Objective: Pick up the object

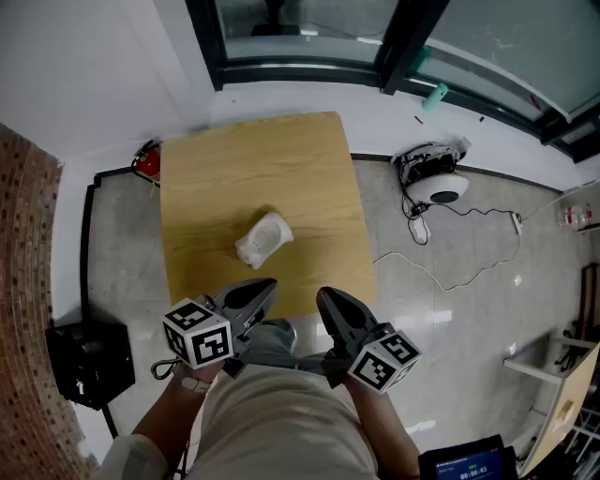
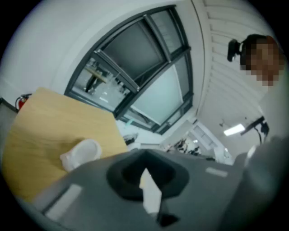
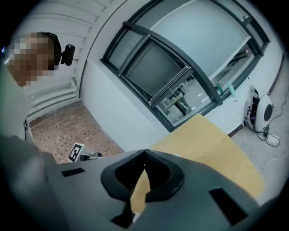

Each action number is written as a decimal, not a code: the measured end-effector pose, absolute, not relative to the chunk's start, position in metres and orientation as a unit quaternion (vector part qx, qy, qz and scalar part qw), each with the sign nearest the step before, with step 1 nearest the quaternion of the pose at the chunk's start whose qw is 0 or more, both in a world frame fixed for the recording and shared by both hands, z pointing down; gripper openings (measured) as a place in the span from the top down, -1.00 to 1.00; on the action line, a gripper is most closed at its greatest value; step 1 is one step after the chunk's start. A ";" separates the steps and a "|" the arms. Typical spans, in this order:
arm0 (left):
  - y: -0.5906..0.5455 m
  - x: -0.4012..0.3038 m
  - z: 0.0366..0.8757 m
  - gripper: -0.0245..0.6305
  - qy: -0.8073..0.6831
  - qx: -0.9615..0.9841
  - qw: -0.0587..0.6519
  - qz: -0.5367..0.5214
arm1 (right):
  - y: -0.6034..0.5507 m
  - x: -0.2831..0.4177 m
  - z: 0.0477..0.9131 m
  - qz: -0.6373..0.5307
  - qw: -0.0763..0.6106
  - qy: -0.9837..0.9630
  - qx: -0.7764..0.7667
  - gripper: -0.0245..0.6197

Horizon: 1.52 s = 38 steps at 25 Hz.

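White object (image 1: 264, 238) lying near the middle of the wooden table (image 1: 234, 159).
Its long axis slants from near-left to far-right (broader end far-right); the left gripper (image 1: 267, 287) and right gripper (image 1: 324, 297), both clenched and empty, hover at the near edge, apart from it.

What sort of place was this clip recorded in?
Probably an indoor workroom or lab corner: a small wooden table on a tiled floor, dark-framed windows behind it, and a white device with loose cables.

Open counter (image 1: 309, 187) on every side of the white object (image 1: 263, 236), reachable from near edge; window frame (image 1: 300, 67) beyond far edge.
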State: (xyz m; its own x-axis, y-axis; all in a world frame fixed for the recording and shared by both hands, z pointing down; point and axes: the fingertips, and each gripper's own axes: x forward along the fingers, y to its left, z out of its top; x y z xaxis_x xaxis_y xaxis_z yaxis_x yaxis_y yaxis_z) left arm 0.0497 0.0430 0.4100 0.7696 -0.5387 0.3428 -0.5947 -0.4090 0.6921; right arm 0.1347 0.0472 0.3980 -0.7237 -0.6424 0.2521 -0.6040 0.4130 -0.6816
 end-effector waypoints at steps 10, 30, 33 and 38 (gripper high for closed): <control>0.009 -0.008 0.461 0.92 -0.404 0.778 0.480 0.017 | -0.033 0.067 0.443 -0.409 -0.065 0.867 -0.277 0.89; -0.021 -0.004 0.614 0.29 -0.557 0.483 0.609 -0.293 | -0.064 -0.059 0.642 0.001 -0.669 0.668 0.324 0.37; -0.017 -0.008 0.628 0.22 -0.563 0.465 0.602 -0.322 | -0.048 -0.054 0.654 -0.058 -0.691 0.627 0.355 0.36; -0.015 -0.014 0.635 0.23 -0.553 0.495 0.601 -0.297 | -0.048 -0.046 0.663 -0.193 -0.673 0.640 0.316 0.36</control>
